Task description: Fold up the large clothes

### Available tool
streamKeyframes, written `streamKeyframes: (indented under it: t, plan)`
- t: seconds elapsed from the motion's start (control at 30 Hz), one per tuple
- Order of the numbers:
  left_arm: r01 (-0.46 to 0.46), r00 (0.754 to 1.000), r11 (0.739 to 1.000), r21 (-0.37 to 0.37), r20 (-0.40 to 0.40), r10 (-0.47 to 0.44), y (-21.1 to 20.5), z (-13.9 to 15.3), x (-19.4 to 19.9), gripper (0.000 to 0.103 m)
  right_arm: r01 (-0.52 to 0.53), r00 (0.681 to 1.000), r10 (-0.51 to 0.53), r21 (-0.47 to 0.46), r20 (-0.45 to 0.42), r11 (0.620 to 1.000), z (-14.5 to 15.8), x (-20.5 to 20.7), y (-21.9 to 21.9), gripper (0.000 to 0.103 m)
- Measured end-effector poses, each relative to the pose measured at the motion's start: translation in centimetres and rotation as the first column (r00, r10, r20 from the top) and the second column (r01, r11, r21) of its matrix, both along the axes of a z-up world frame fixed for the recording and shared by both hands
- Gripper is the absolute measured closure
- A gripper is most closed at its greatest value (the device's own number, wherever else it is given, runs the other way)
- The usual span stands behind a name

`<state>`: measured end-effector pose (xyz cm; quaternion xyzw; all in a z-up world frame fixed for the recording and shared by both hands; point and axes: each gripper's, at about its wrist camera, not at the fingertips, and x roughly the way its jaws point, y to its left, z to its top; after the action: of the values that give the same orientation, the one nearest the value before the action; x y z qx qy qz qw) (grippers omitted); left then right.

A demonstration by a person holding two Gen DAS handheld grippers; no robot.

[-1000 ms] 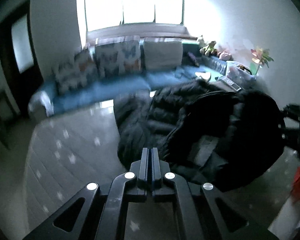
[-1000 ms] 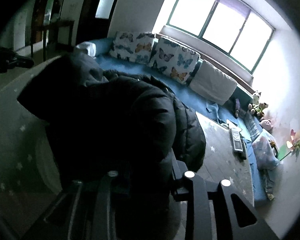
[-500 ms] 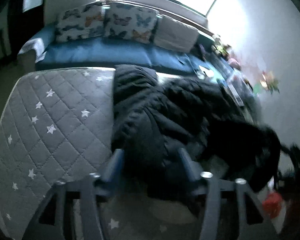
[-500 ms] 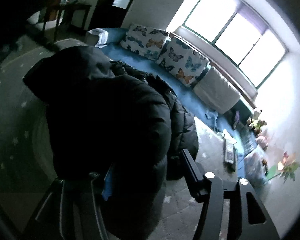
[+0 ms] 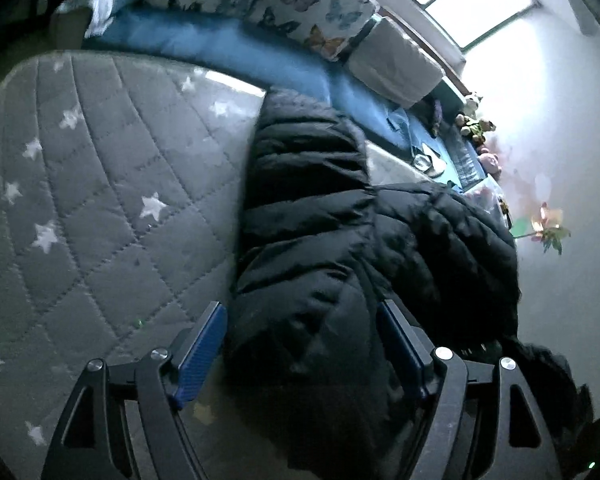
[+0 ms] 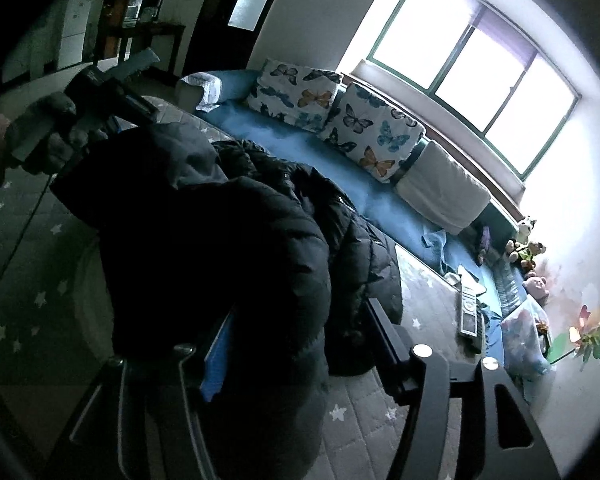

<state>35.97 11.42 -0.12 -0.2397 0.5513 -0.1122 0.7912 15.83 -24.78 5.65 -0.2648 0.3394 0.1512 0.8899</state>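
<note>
A large black puffer jacket (image 5: 332, 240) lies bunched on a grey quilted mattress with white stars (image 5: 100, 184). My left gripper (image 5: 300, 344) is open, its blue-padded fingers (image 5: 202, 348) standing either side of the jacket's near end. In the right wrist view the jacket (image 6: 228, 248) is heaped and fills the middle. My right gripper (image 6: 300, 340) is open, with jacket fabric between its spread fingers. The left gripper and the hand holding it show at the upper left of that view (image 6: 112, 92).
A blue sofa (image 6: 284, 148) with butterfly cushions (image 6: 376, 132) and a white cushion (image 6: 440, 188) runs behind the mattress under a bright window. A remote control (image 6: 470, 312), soft toys (image 6: 524, 240) and a flower toy (image 6: 588, 332) sit at the right.
The left gripper went from shut to open and dropped down over the jacket's near end. The right gripper let go of the jacket and now stands wide open.
</note>
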Motion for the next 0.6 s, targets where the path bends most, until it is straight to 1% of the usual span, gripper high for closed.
streamKeyframes:
  t: [0.07, 0.2, 0.23, 0.3, 0.33, 0.37, 0.43, 0.47, 0.5, 0.53, 0.57, 0.6]
  plan:
    - [0.009, 0.999, 1.000, -0.024, -0.037, -0.010, -0.3, -1.3, 1.1, 0.021, 0.000, 1.000, 0.000, -0.010, -0.007, 1.000, -0.5, 0.7, 0.2, 0.035]
    - [0.026, 0.997, 0.999, -0.033, -0.068, -0.028, -1.3, -2.7, 2.6, 0.020, 0.013, 1.000, -0.013, -0.026, -0.010, 1.000, -1.3, 2.0, 0.2, 0.030]
    - [0.025, 0.997, 0.999, -0.033, -0.067, -0.027, -1.5, -2.8, 2.7, 0.021, 0.019, 1.000, -0.020, -0.032, -0.013, 0.999, -1.7, 2.3, 0.2, 0.030]
    - [0.019, 0.999, 0.999, -0.039, -0.040, -0.021, -1.8, -2.8, 2.8, 0.024, 0.028, 0.999, -0.029, -0.038, -0.021, 0.999, -2.1, 2.6, 0.0, 0.030]
    - [0.021, 0.999, 0.999, -0.035, -0.028, -0.022, -2.0, -2.7, 2.7, 0.038, 0.028, 0.999, -0.029, -0.030, -0.032, 0.999, -2.3, 2.8, -0.1, 0.030]
    - [0.034, 0.999, 0.999, -0.038, -0.016, -0.035, -2.3, -2.7, 2.7, 0.055, 0.029, 0.999, -0.030, -0.025, -0.042, 0.999, -2.5, 2.9, -0.1, 0.030]
    - [0.027, 1.000, 0.999, -0.032, 0.006, -0.027, -2.8, -2.2, 2.3, 0.065, 0.042, 0.998, -0.043, -0.033, -0.042, 0.999, -2.7, 2.9, 0.2, 0.030]
    - [0.020, 0.999, 1.000, -0.025, 0.030, -0.019, -3.1, -1.6, 2.0, 0.071, 0.055, 0.998, -0.056, -0.038, -0.031, 0.998, -2.8, 2.8, 0.2, 0.032]
    - [0.015, 0.999, 1.000, -0.013, 0.048, -0.015, -3.1, -0.9, 1.7, 0.073, 0.059, 0.998, -0.060, -0.036, -0.032, 0.998, -2.7, 2.6, 0.4, 0.048]
    - [0.010, 0.997, 1.000, 0.009, 0.077, -0.011, -3.3, 0.2, 1.1, 0.076, 0.056, 0.998, -0.057, -0.024, -0.041, 0.998, -2.6, 2.4, 0.5, 0.057]
    - [0.008, 0.994, 1.000, 0.029, 0.113, -0.011, -3.6, 1.4, 0.6, 0.078, 0.064, 0.997, -0.065, -0.014, -0.036, 0.998, -2.4, 2.1, 0.7, 0.059]
    - [0.007, 0.987, 0.998, 0.056, 0.160, -0.016, -4.1, 3.0, -0.1, 0.079, 0.067, 0.997, -0.067, -0.007, -0.027, 0.998, -2.0, 1.7, 0.9, 0.065]
